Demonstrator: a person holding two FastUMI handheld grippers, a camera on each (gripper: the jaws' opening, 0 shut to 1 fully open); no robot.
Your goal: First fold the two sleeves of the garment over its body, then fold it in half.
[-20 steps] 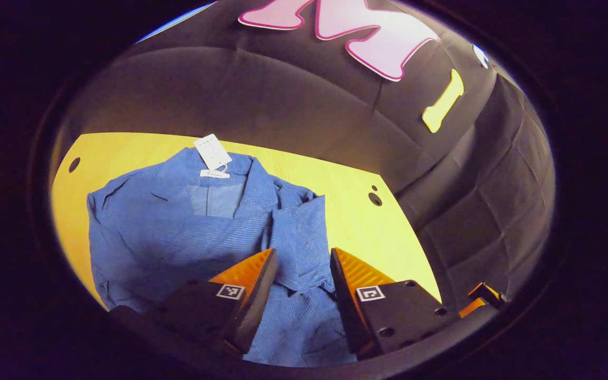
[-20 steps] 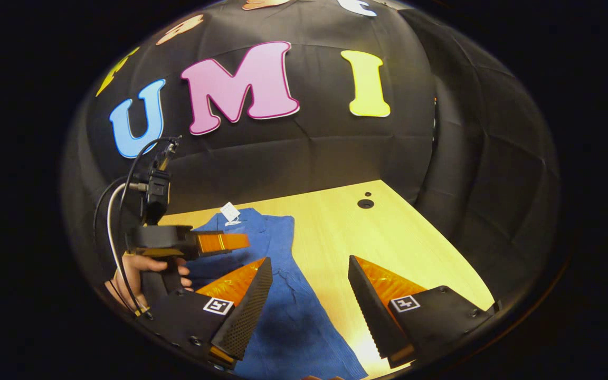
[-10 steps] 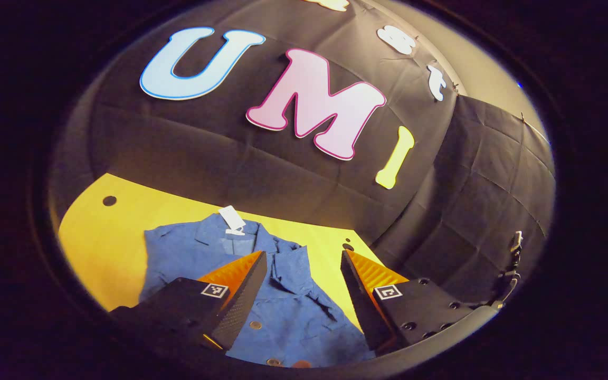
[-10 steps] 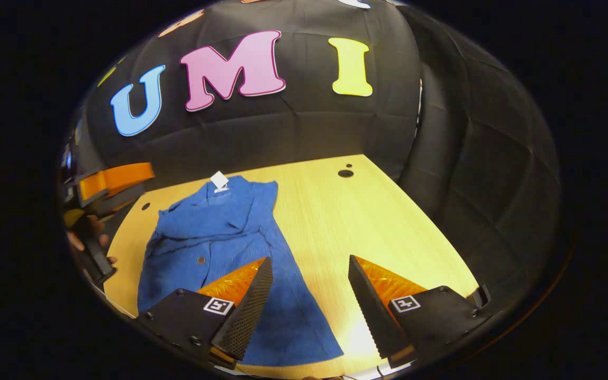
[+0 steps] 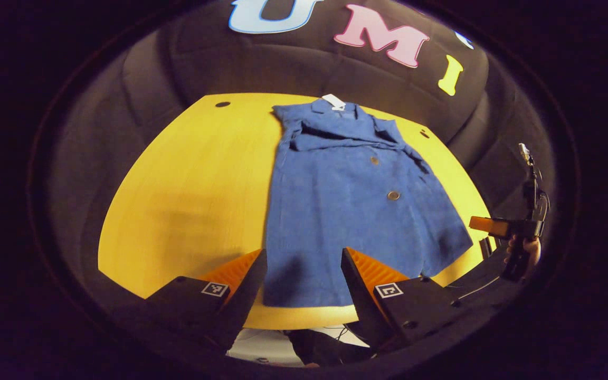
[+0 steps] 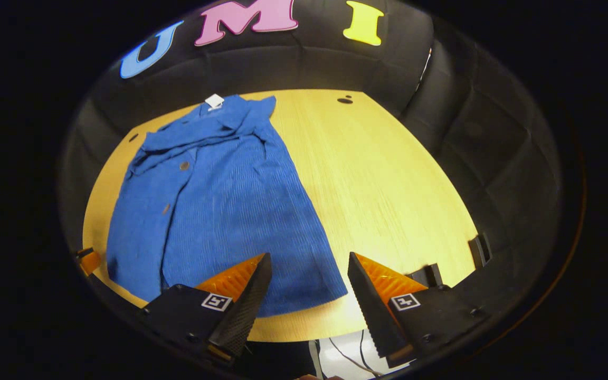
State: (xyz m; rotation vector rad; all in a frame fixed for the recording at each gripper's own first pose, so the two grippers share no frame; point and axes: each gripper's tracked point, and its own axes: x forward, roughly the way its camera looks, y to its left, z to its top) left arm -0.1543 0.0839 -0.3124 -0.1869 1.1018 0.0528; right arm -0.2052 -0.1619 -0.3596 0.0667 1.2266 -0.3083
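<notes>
Having pulled both grippers back from the collar, we now hold the left gripper (image 5: pixel 304 277) and right gripper (image 6: pixel 306 282) wide and empty above the shirt's (image 5: pixel 357 206) hem just ahead, sleeves folded in, ready to halve it.

Ribbed matt cloth garment (image 5: pixel 351 206), smooth wood-grain table (image 5: pixel 193 179), paper tag (image 5: pixel 332 101)

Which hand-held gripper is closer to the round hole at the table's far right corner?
Right. The right hand-held gripper hangs at the garment's hem on the hole's side; the left hand-held gripper is across the garment.
</notes>
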